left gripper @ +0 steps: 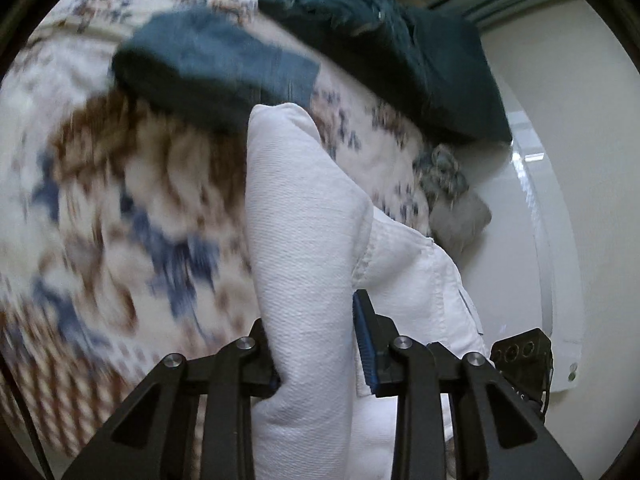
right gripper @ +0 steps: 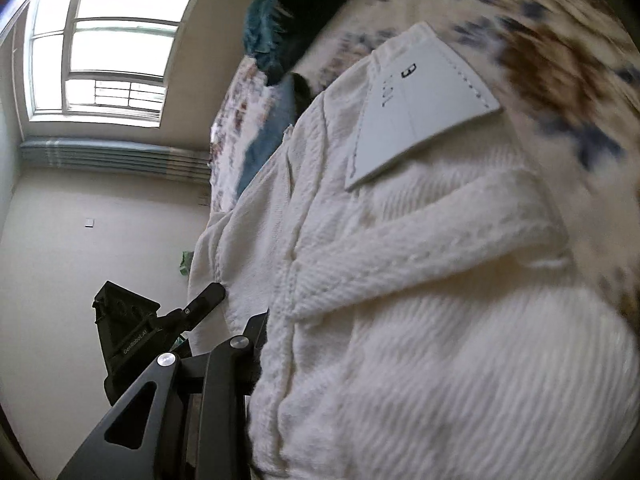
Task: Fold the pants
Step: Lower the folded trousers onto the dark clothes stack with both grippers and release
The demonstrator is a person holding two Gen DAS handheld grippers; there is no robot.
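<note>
The white textured pants (left gripper: 304, 240) hang bunched above the patterned bed cover (left gripper: 120, 200). My left gripper (left gripper: 314, 320) is shut on a thick fold of them, and the blue pad of its right finger (left gripper: 366, 340) presses into the cloth. In the right wrist view the pants (right gripper: 420, 280) fill most of the frame, with a white label patch (right gripper: 416, 108) near the waistband. My right gripper (right gripper: 320, 344) is shut on the pants. Only its left finger (right gripper: 256, 332) shows; cloth hides the other. The left gripper's body (right gripper: 132, 332) shows at lower left there.
Two dark teal garments (left gripper: 208, 64) (left gripper: 400, 48) lie on the bed cover beyond the pants. A grey bundle (left gripper: 460, 216) sits at the bed's edge by a white board (left gripper: 536, 216). A window (right gripper: 112, 48) and bare wall (right gripper: 80, 240) lie to the left.
</note>
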